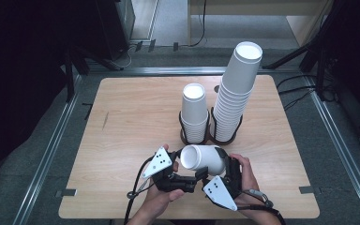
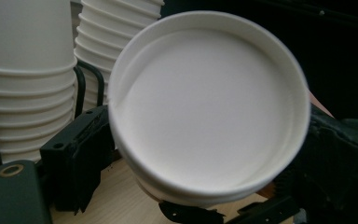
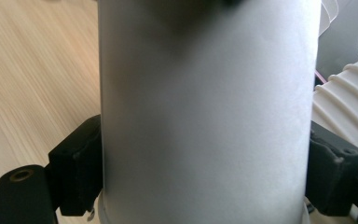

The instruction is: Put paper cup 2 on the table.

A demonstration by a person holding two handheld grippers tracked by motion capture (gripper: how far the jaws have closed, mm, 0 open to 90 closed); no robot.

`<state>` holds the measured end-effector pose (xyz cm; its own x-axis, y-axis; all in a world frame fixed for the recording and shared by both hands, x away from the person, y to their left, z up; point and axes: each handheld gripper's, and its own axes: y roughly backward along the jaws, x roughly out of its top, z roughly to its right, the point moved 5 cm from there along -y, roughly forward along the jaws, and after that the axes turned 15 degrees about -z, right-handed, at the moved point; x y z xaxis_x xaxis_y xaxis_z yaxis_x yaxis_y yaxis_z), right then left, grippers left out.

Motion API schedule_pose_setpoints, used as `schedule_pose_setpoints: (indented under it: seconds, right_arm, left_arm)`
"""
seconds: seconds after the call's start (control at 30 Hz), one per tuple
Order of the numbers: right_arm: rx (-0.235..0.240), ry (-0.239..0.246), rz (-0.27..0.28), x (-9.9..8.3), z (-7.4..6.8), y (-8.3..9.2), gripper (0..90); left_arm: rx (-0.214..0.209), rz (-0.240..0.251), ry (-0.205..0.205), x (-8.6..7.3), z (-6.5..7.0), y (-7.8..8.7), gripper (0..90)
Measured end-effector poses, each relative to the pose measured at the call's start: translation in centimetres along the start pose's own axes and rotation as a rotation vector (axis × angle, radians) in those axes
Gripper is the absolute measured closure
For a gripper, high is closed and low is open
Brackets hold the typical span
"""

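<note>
1. Paper cup (image 1: 201, 158) lies sideways above the table's (image 1: 122, 140) near edge, pinched across its wall by the right gripper (image 1: 225, 174).
2. Left gripper (image 1: 180, 180) stands spread at its base.
3. Squeezing harder could crumple it; tilting risks slipping.

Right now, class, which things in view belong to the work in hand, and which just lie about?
In the work: paper cup held on its side, right gripper, left gripper, short cup stack, tall cup stack, both in a black wire holder.

Lying about: cables on the floor.
</note>
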<state>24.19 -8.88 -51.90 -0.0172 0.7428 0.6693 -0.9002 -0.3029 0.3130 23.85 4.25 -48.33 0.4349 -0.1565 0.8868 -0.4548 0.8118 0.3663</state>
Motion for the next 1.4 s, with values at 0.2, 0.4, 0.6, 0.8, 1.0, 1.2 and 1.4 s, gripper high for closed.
schedule_pose_setpoints:
  seconds: [0.2, 0.4, 0.6, 0.8, 1.0, 1.2, 1.4]
  right_arm:
    - [-0.057, 0.128, -0.029, -0.6, 0.7, 0.0, 14.9]
    - [-0.101, 0.216, -0.051, -0.8, 0.8, -0.1, 14.9]
    - [-0.116, 0.263, -0.060, -1.0, 0.5, -0.2, 14.9]
    - [-0.136, 0.318, -0.062, -0.9, 0.2, -0.2, 14.9]
    - [-0.139, 0.345, -0.059, -0.9, -0.2, -0.2, 14.9]
    - [-0.145, 0.366, -0.053, -0.8, -0.4, -0.1, 14.9]
    - [-0.151, 0.370, -0.055, -0.9, -0.4, -0.1, 14.6]
  left_arm:
    - [-0.004, -0.069, -0.018, 0.2, -0.1, 0.1, 8.1]
    - [0.019, -0.145, -0.040, 0.3, -0.3, 0.1, 8.1]
    - [0.036, -0.191, -0.043, 0.4, -0.5, 0.0, 8.4]
    - [0.057, -0.266, -0.056, 0.1, -0.4, -0.4, 10.5]
    - [0.066, -0.272, -0.047, 0.1, -0.4, -0.4, 13.5]
    - [0.065, -0.274, -0.041, 0.1, -0.5, -0.4, 15.0]
    - [0.048, -0.269, -0.057, 0.1, -0.4, -0.2, 18.3]
